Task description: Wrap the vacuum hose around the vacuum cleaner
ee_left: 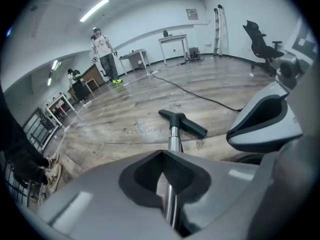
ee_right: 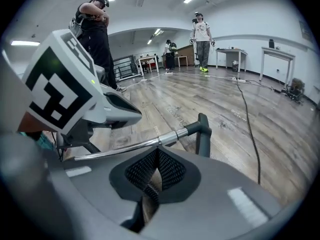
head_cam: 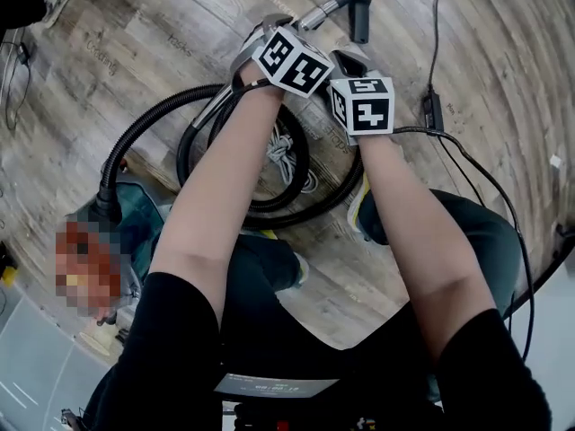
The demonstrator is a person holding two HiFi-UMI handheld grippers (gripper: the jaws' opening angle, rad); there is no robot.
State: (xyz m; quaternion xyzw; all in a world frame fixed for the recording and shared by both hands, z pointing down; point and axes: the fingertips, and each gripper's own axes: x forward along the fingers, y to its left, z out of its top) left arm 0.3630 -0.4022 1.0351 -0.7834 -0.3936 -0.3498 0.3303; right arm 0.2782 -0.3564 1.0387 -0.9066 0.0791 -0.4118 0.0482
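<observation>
Both grippers above the coiled vacuum hose (head_cam: 144, 126): left gripper (ee_left: 167, 179) clamped on the metal wand (ee_left: 174, 135), right gripper (ee_right: 156, 178) closed on nothing, just beside that wand.

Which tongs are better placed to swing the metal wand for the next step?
Left. The left tongs are shut on the metal wand. The right tongs are shut on nothing; the wand passes ahead of them.

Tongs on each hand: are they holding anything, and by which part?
Yes. The left tongs grip the vacuum's metal wand on its shiny tube, short of the floor nozzle. The right tongs hold nothing.
</observation>
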